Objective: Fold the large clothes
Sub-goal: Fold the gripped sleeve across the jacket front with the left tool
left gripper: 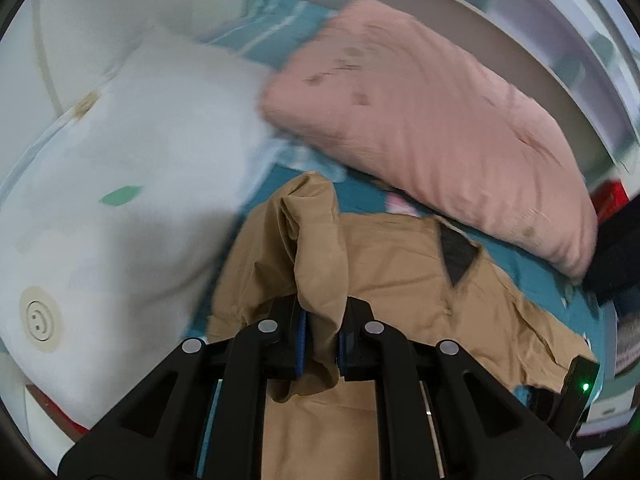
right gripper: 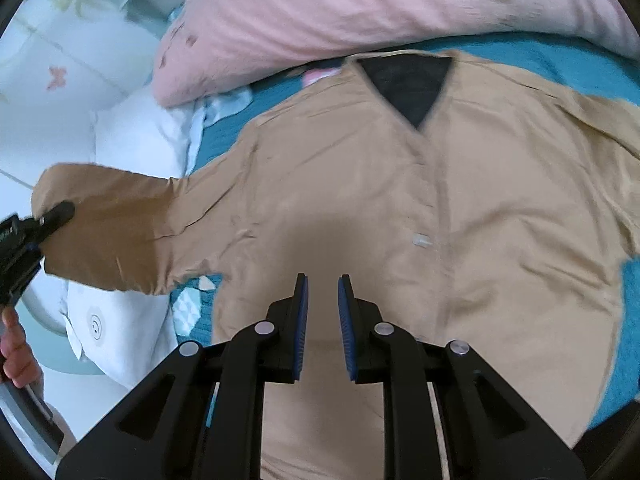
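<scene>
A tan button-front shirt point(right gripper: 400, 208) lies spread face up on a teal bed cover point(right gripper: 520, 56), its black-lined V neck point(right gripper: 408, 84) toward the pillows. My left gripper point(left gripper: 322, 332) is shut on the end of the shirt's sleeve point(left gripper: 316, 248) and holds it lifted. In the right wrist view the left gripper point(right gripper: 36, 228) holds that sleeve point(right gripper: 108, 228) stretched out to the left above a white pillow. My right gripper point(right gripper: 323, 320) is open and empty, hovering over the shirt's lower front.
A pink pillow point(left gripper: 432, 120) lies beyond the collar, also in the right wrist view point(right gripper: 320, 12). A white pillow with a smiley print point(left gripper: 120, 184) lies to the left. A white headboard point(left gripper: 520, 40) curves behind. A dark item point(left gripper: 616, 252) sits at the right edge.
</scene>
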`<state>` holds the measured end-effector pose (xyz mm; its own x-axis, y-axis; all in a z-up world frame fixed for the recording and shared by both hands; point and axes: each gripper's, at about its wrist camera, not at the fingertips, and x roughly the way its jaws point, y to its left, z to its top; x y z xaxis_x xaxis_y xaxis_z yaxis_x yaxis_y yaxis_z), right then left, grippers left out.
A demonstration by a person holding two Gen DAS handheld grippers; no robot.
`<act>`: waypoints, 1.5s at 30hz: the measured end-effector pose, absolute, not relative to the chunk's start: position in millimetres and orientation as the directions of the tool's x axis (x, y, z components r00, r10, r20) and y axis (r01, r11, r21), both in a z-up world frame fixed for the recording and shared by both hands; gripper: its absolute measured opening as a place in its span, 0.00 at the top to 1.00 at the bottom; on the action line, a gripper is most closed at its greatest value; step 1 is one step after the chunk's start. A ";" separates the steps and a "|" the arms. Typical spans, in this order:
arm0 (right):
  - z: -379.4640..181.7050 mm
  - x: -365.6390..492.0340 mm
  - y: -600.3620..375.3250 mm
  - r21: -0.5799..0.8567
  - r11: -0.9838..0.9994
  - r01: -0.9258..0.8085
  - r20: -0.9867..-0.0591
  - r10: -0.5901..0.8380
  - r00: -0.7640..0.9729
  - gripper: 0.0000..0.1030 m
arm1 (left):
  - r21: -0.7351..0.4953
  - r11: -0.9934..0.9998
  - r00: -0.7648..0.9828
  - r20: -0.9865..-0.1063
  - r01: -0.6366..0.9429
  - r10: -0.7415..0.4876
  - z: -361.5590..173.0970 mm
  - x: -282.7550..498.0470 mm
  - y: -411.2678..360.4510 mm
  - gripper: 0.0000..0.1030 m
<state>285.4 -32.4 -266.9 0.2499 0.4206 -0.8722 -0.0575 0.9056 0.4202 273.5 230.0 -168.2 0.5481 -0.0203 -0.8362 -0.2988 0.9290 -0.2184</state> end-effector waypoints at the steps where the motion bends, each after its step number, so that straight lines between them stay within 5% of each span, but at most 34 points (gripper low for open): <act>1: -265.7 281.3 -42.9 0.427 0.903 -0.045 -0.870 0.423 0.253 0.85 | -0.220 0.934 0.550 -0.835 -0.280 -0.032 -164.6 276.9 217.0 0.89; 13: -259.5 243.7 -184.4 0.440 0.885 0.156 -0.868 0.375 0.325 0.83 | -0.236 0.971 0.528 -0.829 -0.034 -0.183 -154.1 324.6 31.8 0.89; 30: -315.7 202.7 -283.1 0.400 0.842 0.363 -0.909 0.315 0.273 0.83 | -0.134 0.989 0.265 -0.953 0.061 -0.146 -306.7 368.8 -106.9 0.88; 37: -320.5 196.5 -292.3 0.406 0.822 0.398 -0.911 0.328 0.251 0.81 | -0.147 0.987 0.210 -0.965 0.070 -0.159 -335.2 373.6 -125.0 0.78; 39: -316.3 193.7 -293.3 0.409 0.820 0.401 -0.909 0.328 0.258 0.77 | -0.215 0.973 0.188 -0.955 0.087 -0.228 -332.2 370.8 -128.8 0.69; 40: -313.6 192.9 -293.6 0.408 0.821 0.399 -0.909 0.324 0.261 0.76 | -0.229 0.969 0.190 -0.951 0.096 -0.243 -328.5 369.0 -130.2 0.53; 41: -310.5 192.0 -293.7 0.403 0.824 0.399 -0.911 0.317 0.265 0.73 | -0.230 0.968 0.204 -0.947 0.104 -0.247 -322.5 365.9 -132.2 0.47; 45: -300.2 190.7 -290.6 0.400 0.825 0.399 -0.910 0.306 0.280 0.70 | -0.214 0.962 0.267 -0.930 0.170 -0.254 -292.3 354.2 -137.7 0.47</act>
